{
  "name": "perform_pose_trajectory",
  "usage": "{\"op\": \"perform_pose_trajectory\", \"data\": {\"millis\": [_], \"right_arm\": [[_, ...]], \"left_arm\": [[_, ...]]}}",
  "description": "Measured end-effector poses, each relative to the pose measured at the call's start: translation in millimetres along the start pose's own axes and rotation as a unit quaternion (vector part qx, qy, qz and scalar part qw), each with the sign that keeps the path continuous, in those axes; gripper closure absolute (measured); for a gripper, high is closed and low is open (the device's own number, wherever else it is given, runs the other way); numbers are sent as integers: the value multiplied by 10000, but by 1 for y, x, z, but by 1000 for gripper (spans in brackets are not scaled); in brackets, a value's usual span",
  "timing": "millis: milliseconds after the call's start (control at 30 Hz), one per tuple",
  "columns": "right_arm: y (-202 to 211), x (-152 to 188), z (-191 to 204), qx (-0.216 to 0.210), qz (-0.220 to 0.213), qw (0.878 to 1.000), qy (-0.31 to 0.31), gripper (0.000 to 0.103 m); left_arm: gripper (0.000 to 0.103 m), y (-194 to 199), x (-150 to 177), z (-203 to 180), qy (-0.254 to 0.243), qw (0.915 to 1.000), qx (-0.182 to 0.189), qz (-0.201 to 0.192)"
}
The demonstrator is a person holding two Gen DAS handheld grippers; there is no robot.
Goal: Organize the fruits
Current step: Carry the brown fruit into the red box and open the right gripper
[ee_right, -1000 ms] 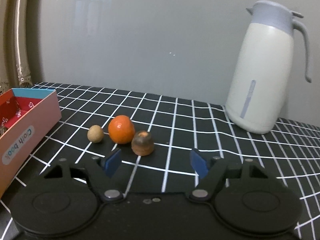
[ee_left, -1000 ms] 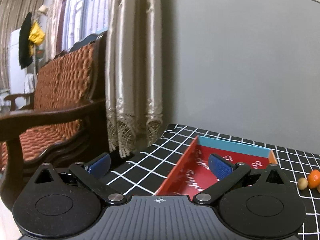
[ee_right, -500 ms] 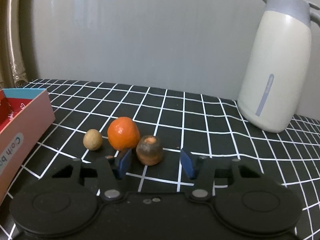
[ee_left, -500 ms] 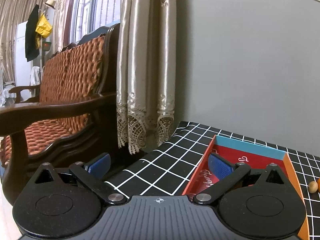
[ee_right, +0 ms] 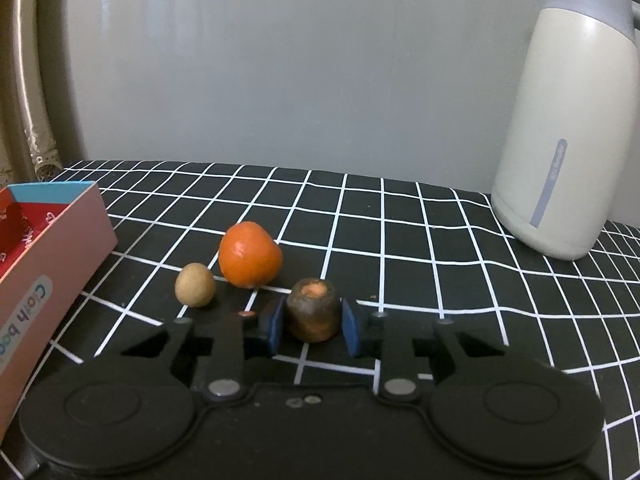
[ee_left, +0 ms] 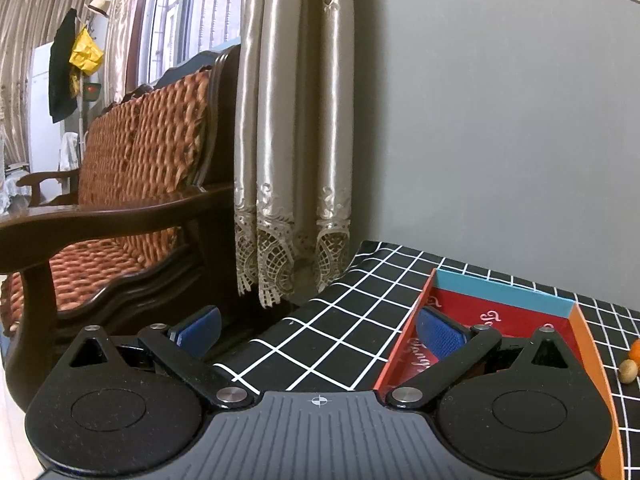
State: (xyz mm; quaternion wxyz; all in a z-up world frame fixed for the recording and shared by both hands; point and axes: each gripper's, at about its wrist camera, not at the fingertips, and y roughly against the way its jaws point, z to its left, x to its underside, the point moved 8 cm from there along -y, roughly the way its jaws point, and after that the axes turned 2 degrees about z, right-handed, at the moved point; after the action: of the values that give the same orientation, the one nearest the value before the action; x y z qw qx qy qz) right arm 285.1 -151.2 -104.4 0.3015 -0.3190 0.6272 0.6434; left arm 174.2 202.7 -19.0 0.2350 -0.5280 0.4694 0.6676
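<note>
In the right wrist view three fruits lie on the black checked tablecloth: a small tan round fruit [ee_right: 195, 290], an orange [ee_right: 249, 255] and a brown stubby fruit with an orange top [ee_right: 314, 309]. My right gripper [ee_right: 313, 325] has its blue pads on both sides of the brown fruit, which rests on the cloth. The red box with a blue far wall [ee_right: 52, 236] stands at the left. In the left wrist view my left gripper [ee_left: 318, 330] is open and empty, its right finger over the red box [ee_left: 496, 316]. The tan fruit [ee_left: 628, 371] shows at the right edge.
A cream and grey thermos jug [ee_right: 568, 128] stands at the back right of the table. A wooden sofa with an orange cushion [ee_left: 120, 200] and a curtain [ee_left: 292, 140] are beyond the table's left edge. A grey wall stands behind the table.
My right gripper has moved forward and closed from wide open onto the brown fruit. My left gripper's view has swung left, so the box and fruits shifted right.
</note>
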Motion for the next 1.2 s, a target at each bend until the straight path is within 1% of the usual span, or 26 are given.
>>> {"op": "perform_pose_trajectory", "data": {"millis": [367, 667, 967, 1200], "right_arm": [[41, 7, -3, -16, -165, 9997, 193, 75], [79, 1, 5, -159, -392, 9987, 292, 75], [102, -6, 36, -454, -542, 9969, 344, 75], [105, -9, 71, -726, -585, 9947, 443, 75]], "left_arm": [[0, 8, 2, -11, -79, 9998, 159, -11], [0, 17, 4, -11, -135, 9998, 138, 2], [0, 27, 4, -11, -217, 9996, 170, -4], [0, 27, 3, 5, -232, 9997, 70, -3]]}}
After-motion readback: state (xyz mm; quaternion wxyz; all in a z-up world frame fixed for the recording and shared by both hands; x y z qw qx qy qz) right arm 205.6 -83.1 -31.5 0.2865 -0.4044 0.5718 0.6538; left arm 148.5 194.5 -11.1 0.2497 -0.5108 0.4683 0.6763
